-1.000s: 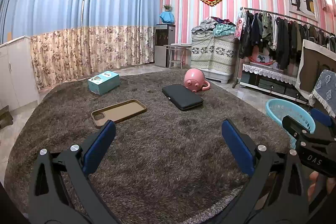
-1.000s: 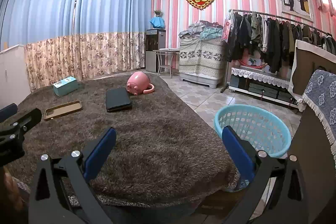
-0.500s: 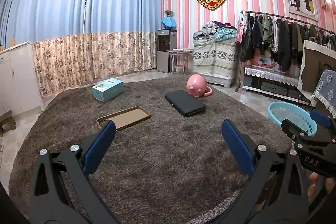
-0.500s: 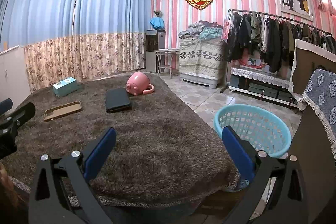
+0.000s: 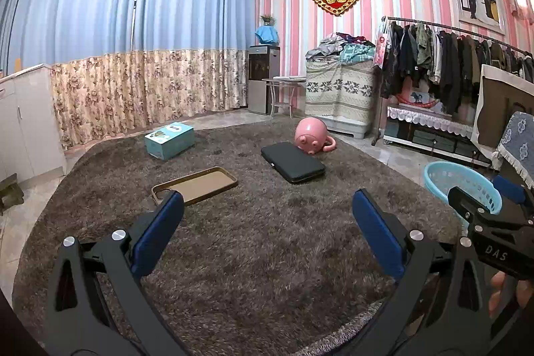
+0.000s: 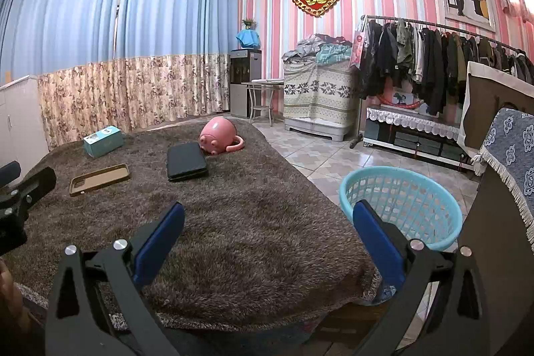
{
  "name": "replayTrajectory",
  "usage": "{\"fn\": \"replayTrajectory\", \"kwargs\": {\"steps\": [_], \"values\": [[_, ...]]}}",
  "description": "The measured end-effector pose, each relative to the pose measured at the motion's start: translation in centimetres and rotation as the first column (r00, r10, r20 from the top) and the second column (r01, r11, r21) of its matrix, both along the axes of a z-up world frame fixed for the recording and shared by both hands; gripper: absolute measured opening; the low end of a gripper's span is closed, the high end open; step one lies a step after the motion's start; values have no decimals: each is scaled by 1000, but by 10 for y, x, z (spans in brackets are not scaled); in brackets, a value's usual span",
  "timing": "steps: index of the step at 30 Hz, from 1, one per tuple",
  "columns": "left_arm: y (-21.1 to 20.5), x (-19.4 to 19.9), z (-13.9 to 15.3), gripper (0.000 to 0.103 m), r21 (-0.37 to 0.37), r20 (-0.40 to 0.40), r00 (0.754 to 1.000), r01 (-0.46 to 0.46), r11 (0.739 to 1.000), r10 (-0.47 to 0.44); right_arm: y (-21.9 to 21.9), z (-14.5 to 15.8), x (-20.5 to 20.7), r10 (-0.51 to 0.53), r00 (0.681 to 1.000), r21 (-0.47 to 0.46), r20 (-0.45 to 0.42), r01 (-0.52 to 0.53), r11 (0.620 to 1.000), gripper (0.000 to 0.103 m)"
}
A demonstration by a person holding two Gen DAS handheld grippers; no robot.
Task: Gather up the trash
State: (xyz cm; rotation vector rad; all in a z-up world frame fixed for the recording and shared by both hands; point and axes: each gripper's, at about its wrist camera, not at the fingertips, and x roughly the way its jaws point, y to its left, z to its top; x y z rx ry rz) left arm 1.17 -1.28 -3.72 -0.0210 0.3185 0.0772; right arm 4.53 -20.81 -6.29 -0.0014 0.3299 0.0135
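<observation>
On a brown shaggy cover (image 5: pixel 267 239) lie a tan phone case (image 5: pixel 195 184), a black flat case (image 5: pixel 293 161), a pink pig-shaped mug (image 5: pixel 310 137) on its side and a teal box (image 5: pixel 169 140). The same things show in the right wrist view: phone case (image 6: pixel 99 179), black case (image 6: pixel 186 161), pig mug (image 6: pixel 218 135), teal box (image 6: pixel 103 140). A light blue plastic basket (image 6: pixel 400 206) stands on the floor at the right (image 5: pixel 462 182). My left gripper (image 5: pixel 267 229) is open and empty above the near cover. My right gripper (image 6: pixel 267 229) is open and empty near the cover's right edge.
A clothes rack (image 6: pixel 434 62) and a low shelf (image 6: pixel 410 132) line the right wall. A draped stack (image 6: pixel 317 95), a small table (image 6: pixel 263 99) and a water dispenser (image 6: pixel 245 82) stand at the back. A dark cabinet with a blue cloth (image 6: pixel 510 149) is close right.
The left wrist view has tilted up and drawn slightly lower toward the cover; objects sit lower in frame. The right gripper has hardly moved. Both stay open.
</observation>
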Motion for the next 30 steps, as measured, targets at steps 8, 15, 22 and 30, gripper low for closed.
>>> {"fn": "replayTrajectory", "kwargs": {"steps": [8,15,22,30], "values": [[1,0,0,98,-1,-1,1000,-1,1000,1,0,0,0,1,1000,-1,1,-1,1000,99],[-1,0,0,98,-2,-1,1000,-2,1000,2,0,0,0,0,1000,-2,0,0,1000,99],[-1,0,0,98,-4,-2,1000,0,1000,0,0,0,0,1,1000,-1,1,-1,1000,99],[-2,0,0,98,-1,1,1000,-4,1000,4,0,-1,0,1,1000,-3,1,-1,1000,99]]}}
